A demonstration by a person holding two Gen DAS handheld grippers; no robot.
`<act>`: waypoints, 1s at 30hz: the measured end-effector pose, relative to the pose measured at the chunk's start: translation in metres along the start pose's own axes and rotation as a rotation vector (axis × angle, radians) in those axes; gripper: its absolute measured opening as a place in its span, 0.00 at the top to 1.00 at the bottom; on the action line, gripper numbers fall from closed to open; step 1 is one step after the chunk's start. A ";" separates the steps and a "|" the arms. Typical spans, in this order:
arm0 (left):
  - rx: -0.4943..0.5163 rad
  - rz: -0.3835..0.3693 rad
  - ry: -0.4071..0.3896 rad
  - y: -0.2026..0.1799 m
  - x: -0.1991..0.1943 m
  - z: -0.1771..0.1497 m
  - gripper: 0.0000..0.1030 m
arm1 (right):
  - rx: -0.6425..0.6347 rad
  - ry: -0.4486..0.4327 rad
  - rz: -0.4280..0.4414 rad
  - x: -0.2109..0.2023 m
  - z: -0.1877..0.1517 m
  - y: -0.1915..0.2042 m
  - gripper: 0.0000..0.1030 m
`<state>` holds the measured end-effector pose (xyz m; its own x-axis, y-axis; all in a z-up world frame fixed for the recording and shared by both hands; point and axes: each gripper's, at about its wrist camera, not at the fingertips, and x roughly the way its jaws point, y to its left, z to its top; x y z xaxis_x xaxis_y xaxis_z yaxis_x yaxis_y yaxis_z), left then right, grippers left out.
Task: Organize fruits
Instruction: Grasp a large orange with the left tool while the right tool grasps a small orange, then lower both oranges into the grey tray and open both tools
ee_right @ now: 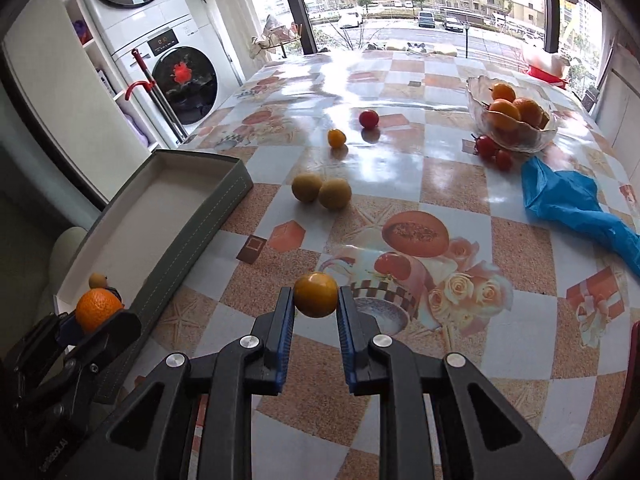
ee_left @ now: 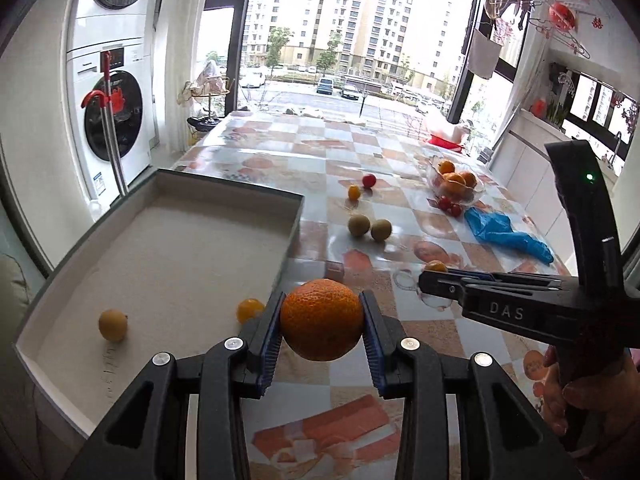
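My left gripper (ee_left: 322, 320) is shut on a large orange (ee_left: 322, 320) and holds it above the table beside the right wall of the grey tray (ee_left: 290, 232). The tray holds two small yellow fruits (ee_left: 113, 325) (ee_left: 250, 310). My right gripper (ee_right: 316, 304) is shut on a small yellow-orange fruit (ee_right: 316, 294) just above the table; it also shows in the left wrist view (ee_left: 434, 276). The left gripper with its orange (ee_right: 98, 309) shows at the left of the right wrist view, by the tray (ee_right: 192, 224).
On the checked tablecloth lie two tan fruits (ee_right: 322, 191), a small orange fruit (ee_right: 336, 137), a red tomato (ee_right: 368, 118), cherry tomatoes (ee_right: 493, 151), a glass bowl (ee_right: 516, 140) of oranges and a blue glove (ee_right: 576, 204). Washing machines stand at the left.
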<state>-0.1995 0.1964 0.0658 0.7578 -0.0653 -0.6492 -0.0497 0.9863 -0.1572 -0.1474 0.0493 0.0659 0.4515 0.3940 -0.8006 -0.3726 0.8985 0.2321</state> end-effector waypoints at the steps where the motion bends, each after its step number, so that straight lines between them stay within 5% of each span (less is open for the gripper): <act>1: -0.010 0.028 -0.009 0.010 -0.002 0.002 0.63 | -0.014 -0.002 0.013 -0.001 0.000 0.010 0.78; 13: -0.165 0.222 0.017 0.103 -0.001 -0.014 0.63 | -0.166 0.044 0.155 0.025 0.003 0.129 0.78; 20: -0.197 0.226 0.051 0.118 0.004 -0.028 0.63 | -0.269 0.143 0.138 0.053 -0.017 0.157 0.77; 30: -0.184 0.204 0.076 0.115 0.009 -0.034 0.63 | -0.374 0.156 0.073 0.044 -0.026 0.158 0.77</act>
<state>-0.2210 0.3040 0.0167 0.6697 0.1134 -0.7339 -0.3186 0.9366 -0.1459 -0.2068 0.2033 0.0527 0.2955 0.3944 -0.8701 -0.6814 0.7254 0.0974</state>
